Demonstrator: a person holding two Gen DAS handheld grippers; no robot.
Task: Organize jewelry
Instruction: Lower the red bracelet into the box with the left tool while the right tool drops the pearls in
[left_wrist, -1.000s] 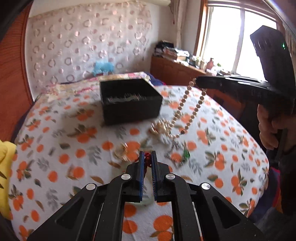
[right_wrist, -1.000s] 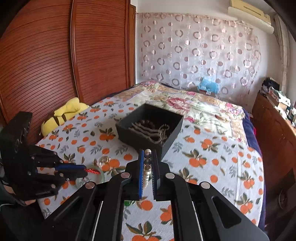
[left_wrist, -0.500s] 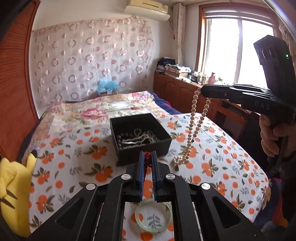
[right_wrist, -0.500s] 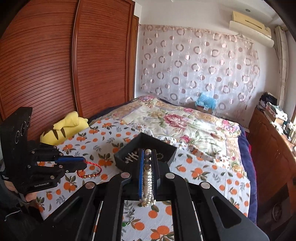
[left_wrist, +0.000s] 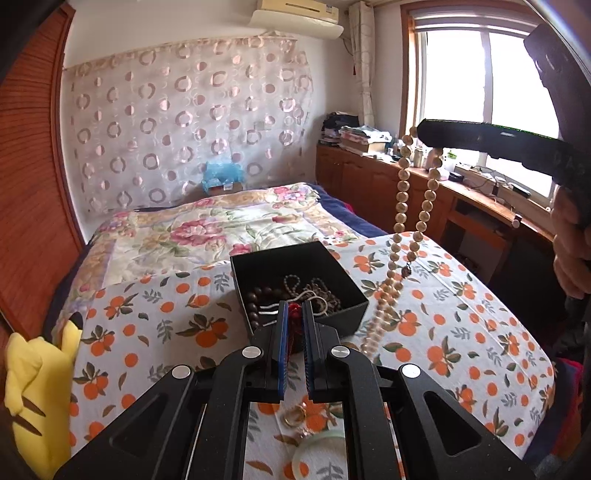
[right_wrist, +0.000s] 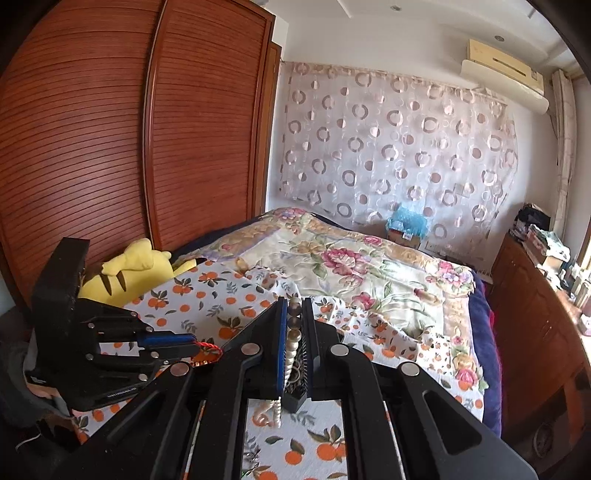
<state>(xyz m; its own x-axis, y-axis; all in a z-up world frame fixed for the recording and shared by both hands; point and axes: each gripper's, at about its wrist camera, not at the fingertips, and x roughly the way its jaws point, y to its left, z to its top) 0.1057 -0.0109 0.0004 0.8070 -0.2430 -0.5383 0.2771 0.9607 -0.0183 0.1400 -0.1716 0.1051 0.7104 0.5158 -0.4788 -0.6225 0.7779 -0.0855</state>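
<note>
A black jewelry box (left_wrist: 354, 295) with several bead strings inside sits on the orange-print cloth on the bed. My left gripper (left_wrist: 294, 314) is shut on a red bead bracelet (left_wrist: 294, 312), held just in front of the box; it also shows in the right wrist view (right_wrist: 208, 347). My right gripper (right_wrist: 294, 314) is shut on a cream bead necklace (left_wrist: 400, 206), which hangs in a long loop to the right of the box, its lower end near the cloth. The box is mostly hidden behind my right fingers (right_wrist: 308, 332).
A gold ring piece (left_wrist: 293, 419) and a pale green bangle (left_wrist: 317, 448) lie on the cloth under my left gripper. A yellow plush toy (left_wrist: 35, 398) lies at the bed's left edge. A wooden wardrobe (right_wrist: 110, 147) stands left, a wooden desk (left_wrist: 461, 206) right.
Both grippers have risen with their jewelry. The necklace now hangs free beside the box, and the red bracelet has come up over the box's near edge.
</note>
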